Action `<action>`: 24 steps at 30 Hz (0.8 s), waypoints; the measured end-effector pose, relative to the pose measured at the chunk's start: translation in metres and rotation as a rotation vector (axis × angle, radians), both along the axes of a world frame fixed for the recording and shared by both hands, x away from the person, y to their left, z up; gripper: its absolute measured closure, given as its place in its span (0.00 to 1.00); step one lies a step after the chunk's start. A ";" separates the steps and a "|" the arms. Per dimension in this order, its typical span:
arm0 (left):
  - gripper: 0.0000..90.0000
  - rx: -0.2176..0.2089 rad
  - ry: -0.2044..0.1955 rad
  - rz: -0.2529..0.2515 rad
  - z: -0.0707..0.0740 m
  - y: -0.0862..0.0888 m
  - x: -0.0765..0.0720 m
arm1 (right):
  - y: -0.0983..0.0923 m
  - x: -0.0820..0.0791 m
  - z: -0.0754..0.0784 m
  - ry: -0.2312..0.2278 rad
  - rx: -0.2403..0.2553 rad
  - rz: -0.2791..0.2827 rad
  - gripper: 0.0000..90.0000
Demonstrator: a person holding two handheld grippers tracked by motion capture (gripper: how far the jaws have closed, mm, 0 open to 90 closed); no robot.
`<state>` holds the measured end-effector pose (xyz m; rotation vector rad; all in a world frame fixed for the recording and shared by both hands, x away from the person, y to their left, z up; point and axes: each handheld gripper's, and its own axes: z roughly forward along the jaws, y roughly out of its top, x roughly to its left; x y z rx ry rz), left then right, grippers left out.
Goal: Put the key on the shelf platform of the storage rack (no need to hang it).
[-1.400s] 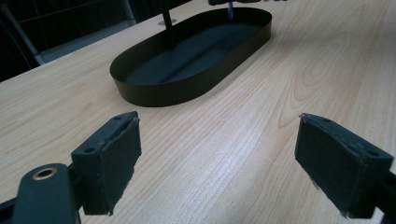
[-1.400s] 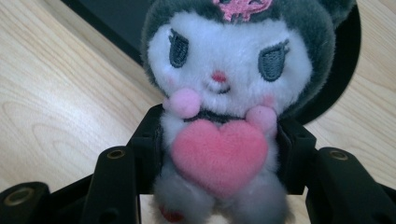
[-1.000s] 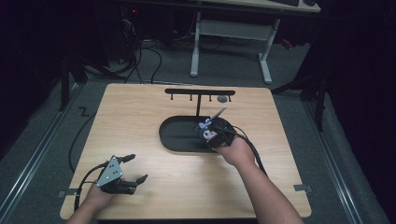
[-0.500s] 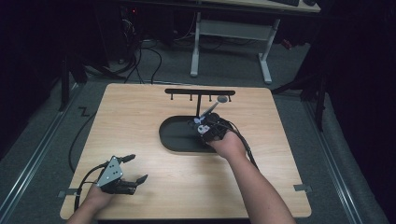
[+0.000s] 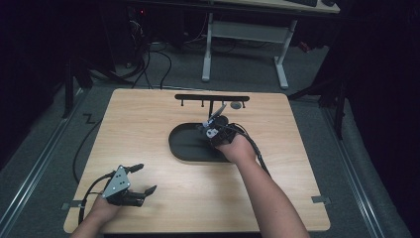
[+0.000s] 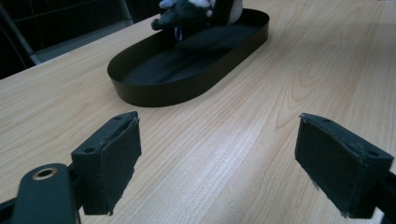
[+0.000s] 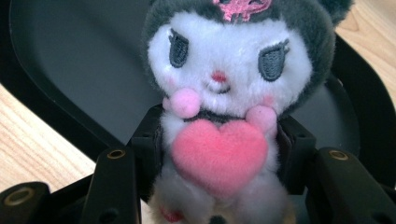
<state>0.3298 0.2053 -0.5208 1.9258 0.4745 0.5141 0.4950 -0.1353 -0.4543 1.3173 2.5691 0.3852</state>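
A black oval tray [image 5: 185, 148] lies mid-table. Over its three o'clock end the right gripper [image 7: 219, 154] clamps a plush toy [image 7: 229, 93] holding a pink heart; its feet are cut off. No writing is readable. At seven o'clock the left gripper [image 6: 219, 163] gapes wide, empty.

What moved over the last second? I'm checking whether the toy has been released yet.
The right tool has shifted slightly left over the black tray, still clamped on the plush toy; nothing was released. The left tool stays open and idle near the table's front edge.
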 end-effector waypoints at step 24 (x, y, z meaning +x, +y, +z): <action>0.17 0.002 0.003 -0.006 0.000 0.000 0.000 | -0.013 -0.015 -0.020 0.089 -0.053 -0.008 0.52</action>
